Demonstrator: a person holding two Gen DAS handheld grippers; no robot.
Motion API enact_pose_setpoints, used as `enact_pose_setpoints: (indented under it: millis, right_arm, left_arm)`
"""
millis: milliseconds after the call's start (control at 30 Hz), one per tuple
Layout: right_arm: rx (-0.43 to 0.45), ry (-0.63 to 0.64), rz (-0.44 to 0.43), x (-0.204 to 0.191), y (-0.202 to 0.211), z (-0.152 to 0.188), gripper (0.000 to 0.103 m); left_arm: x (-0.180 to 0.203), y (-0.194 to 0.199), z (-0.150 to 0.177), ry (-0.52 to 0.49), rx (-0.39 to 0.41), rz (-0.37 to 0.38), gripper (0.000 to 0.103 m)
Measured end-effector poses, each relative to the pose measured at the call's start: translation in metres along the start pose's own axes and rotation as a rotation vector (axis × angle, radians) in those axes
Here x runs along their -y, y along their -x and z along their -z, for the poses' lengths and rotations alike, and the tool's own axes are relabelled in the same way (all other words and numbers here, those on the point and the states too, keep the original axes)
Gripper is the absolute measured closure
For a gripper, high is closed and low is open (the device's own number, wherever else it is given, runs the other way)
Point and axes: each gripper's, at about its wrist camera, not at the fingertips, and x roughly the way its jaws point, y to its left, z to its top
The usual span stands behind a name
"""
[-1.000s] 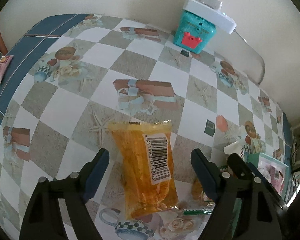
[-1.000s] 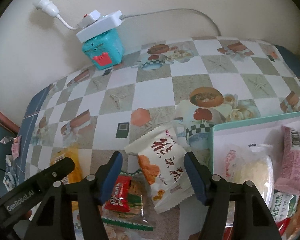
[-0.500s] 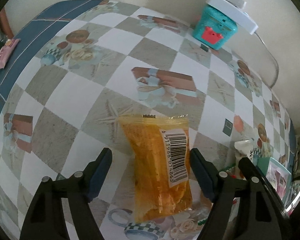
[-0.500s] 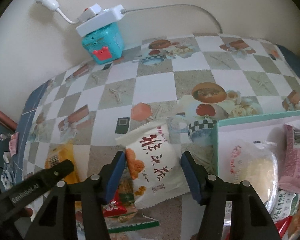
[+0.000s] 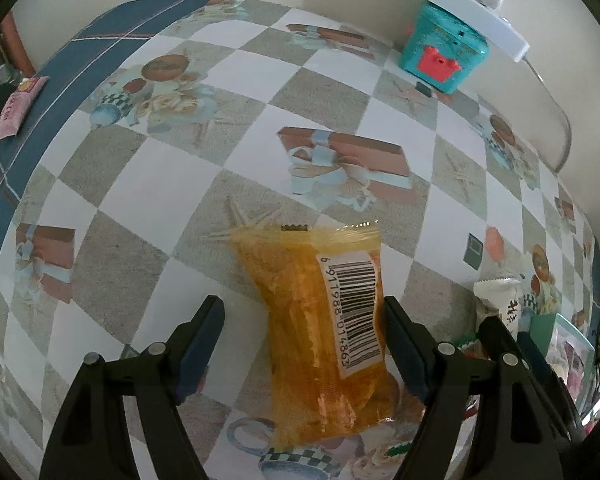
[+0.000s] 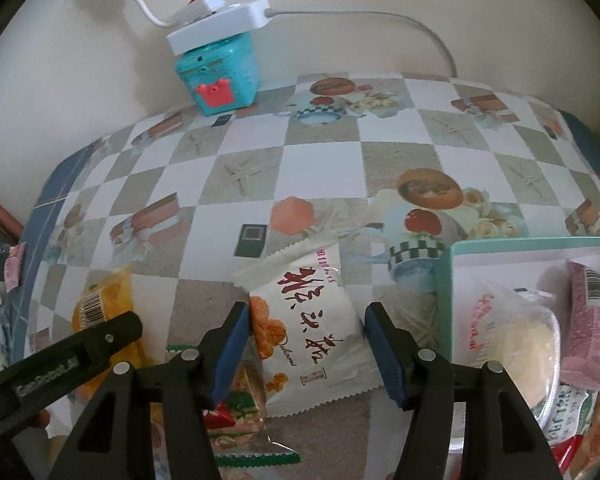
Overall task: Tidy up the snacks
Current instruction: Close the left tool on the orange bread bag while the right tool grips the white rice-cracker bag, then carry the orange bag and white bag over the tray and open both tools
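Snacks: two packets lie loose on the checked tablecloth, each between a gripper's fingers.
Left wrist view: left gripper has narrowed around the orange packet; its 3 o'clock finger looks to touch the packet's edge, the 9 o'clock one stands clear, so no grip yet.
Right wrist view: right gripper, narrowed slightly, brackets the white packet; contact at the 9 o'clock finger is uncertain. Teal tray at 3 o'clock already holds snacks.
Meaning: both picks look imminent.

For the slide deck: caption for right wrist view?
Right gripper straddling white snack packet beside the teal tray.
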Motion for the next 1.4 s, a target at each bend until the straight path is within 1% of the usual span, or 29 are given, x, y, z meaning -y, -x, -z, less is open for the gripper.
enact_pose_setpoints:
  millis: [67, 167, 300, 333, 467, 633, 700, 767, 867, 900, 933, 967, 1033, 1067, 1133, 1400]
  right_arm:
    - [-0.003, 0.001, -0.01, -0.002, 0.0, 0.0, 0.04]
    - [0.002, 0.021, 0.015, -0.006, -0.002, 0.002, 0.04]
    - [0.005, 0.044, 0.057, -0.011, -0.005, 0.003, 0.039]
    - [0.006, 0.046, 0.063, -0.011, -0.006, 0.003, 0.038]
    - [0.008, 0.038, 0.082, -0.01, -0.01, 0.004, 0.033]
    - [0.015, 0.057, 0.111, -0.012, -0.011, 0.006, 0.033]
    - [0.016, 0.054, 0.114, -0.012, -0.011, 0.006, 0.034]
    - [0.02, 0.053, 0.118, -0.012, -0.01, 0.005, 0.042]
    - [0.019, 0.051, 0.119, -0.011, -0.009, 0.004, 0.046]
    - [0.02, 0.051, 0.12, -0.011, -0.009, 0.004, 0.047]
    - [0.02, 0.051, 0.125, -0.011, -0.009, 0.004, 0.048]
    - [0.021, 0.052, 0.129, -0.01, -0.009, 0.004, 0.048]
    - [0.019, 0.047, 0.129, -0.01, -0.008, 0.003, 0.048]
    - [0.019, 0.044, 0.128, -0.009, -0.008, 0.003, 0.048]
    - [0.024, 0.045, 0.129, -0.009, -0.005, 0.002, 0.048]
    - [0.058, 0.053, 0.128, -0.013, 0.011, -0.005, 0.048]
  left_arm:
    - [-0.005, 0.001, -0.002, 0.015, 0.0, -0.011, 0.023]
    - [-0.014, 0.002, -0.003, 0.037, 0.0, -0.03, 0.023]
    - [-0.022, 0.004, -0.004, 0.056, -0.001, -0.036, 0.023]
    - [-0.023, 0.004, -0.004, 0.059, -0.001, -0.038, 0.023]
    - [-0.028, 0.007, -0.004, 0.056, -0.002, -0.04, 0.023]
    - [-0.025, 0.005, -0.003, 0.049, -0.002, -0.048, 0.023]
    - [-0.023, 0.004, -0.004, 0.051, -0.003, -0.049, 0.023]
    - [-0.021, 0.002, -0.004, 0.058, -0.002, -0.048, 0.023]
    - [-0.019, 0.001, -0.005, 0.062, -0.003, -0.043, 0.023]
    - [-0.02, 0.002, -0.005, 0.061, -0.001, -0.039, 0.028]
    - [-0.019, 0.002, -0.005, 0.059, 0.002, -0.035, 0.031]
    - [-0.018, 0.003, -0.005, 0.058, 0.0, -0.03, 0.032]
    - [-0.018, 0.004, -0.004, 0.058, 0.002, -0.015, 0.041]
    - [-0.018, 0.005, -0.004, 0.06, 0.003, -0.011, 0.043]
    - [-0.018, 0.007, -0.005, 0.063, 0.004, -0.003, 0.054]
    - [-0.022, 0.02, -0.006, 0.083, 0.04, 0.008, 0.056]
